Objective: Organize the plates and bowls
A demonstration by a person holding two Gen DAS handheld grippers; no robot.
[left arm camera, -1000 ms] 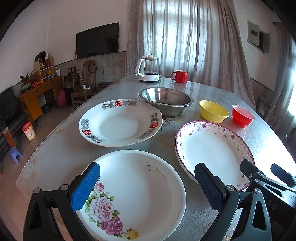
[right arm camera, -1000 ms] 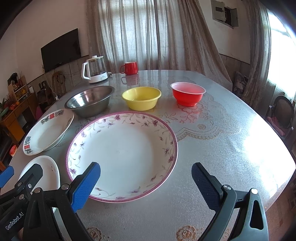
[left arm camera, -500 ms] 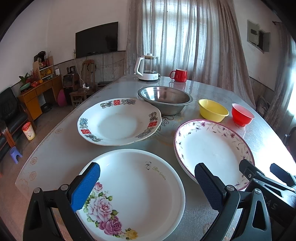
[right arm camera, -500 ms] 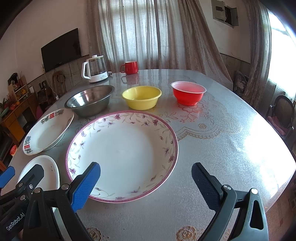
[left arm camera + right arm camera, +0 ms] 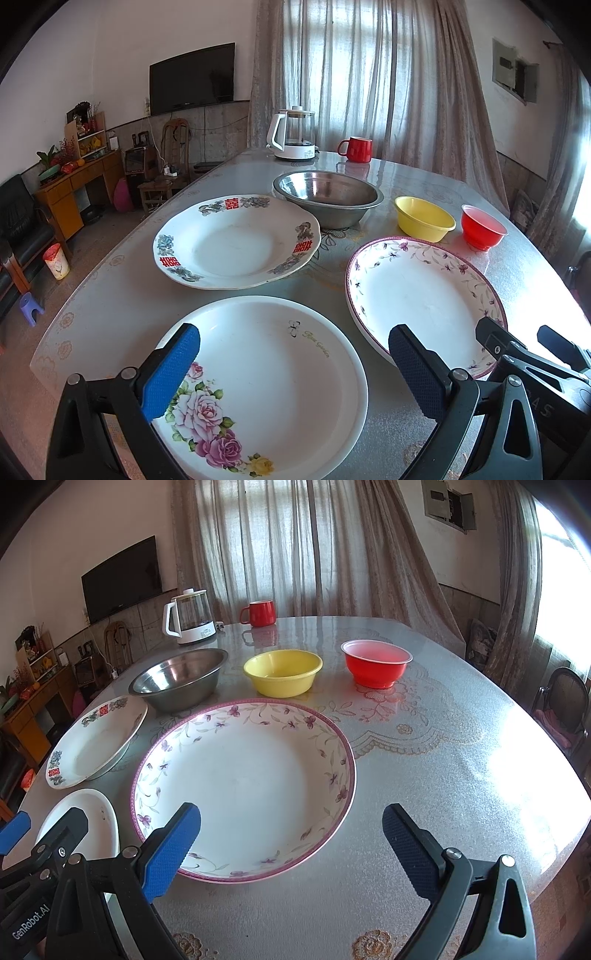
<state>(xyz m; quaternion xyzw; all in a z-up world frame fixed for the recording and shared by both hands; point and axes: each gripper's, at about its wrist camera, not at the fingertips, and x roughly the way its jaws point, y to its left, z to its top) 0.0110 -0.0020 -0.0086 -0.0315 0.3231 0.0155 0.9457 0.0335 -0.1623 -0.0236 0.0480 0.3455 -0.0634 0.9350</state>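
My left gripper (image 5: 291, 362) is open and empty, hovering over a white rose plate (image 5: 280, 373) at the table's near edge. Beyond it lies a plate with red characters (image 5: 236, 240), and to the right a purple-flowered plate (image 5: 421, 295). My right gripper (image 5: 291, 842) is open and empty, above the near rim of the purple-flowered plate (image 5: 243, 775). Behind stand a steel bowl (image 5: 181, 679), a yellow bowl (image 5: 282, 672) and a red bowl (image 5: 376, 662). The rose plate (image 5: 96, 816) and the red-character plate (image 5: 96, 742) show at left in the right wrist view.
A glass kettle (image 5: 293, 134) and a red mug (image 5: 356, 149) stand at the table's far end. The table (image 5: 461, 760) has bare surface on the right. A chair (image 5: 565, 705) stands beyond the right edge; furniture lines the left wall.
Both views have shifted very slightly; the grippers stay open and no dish has moved.
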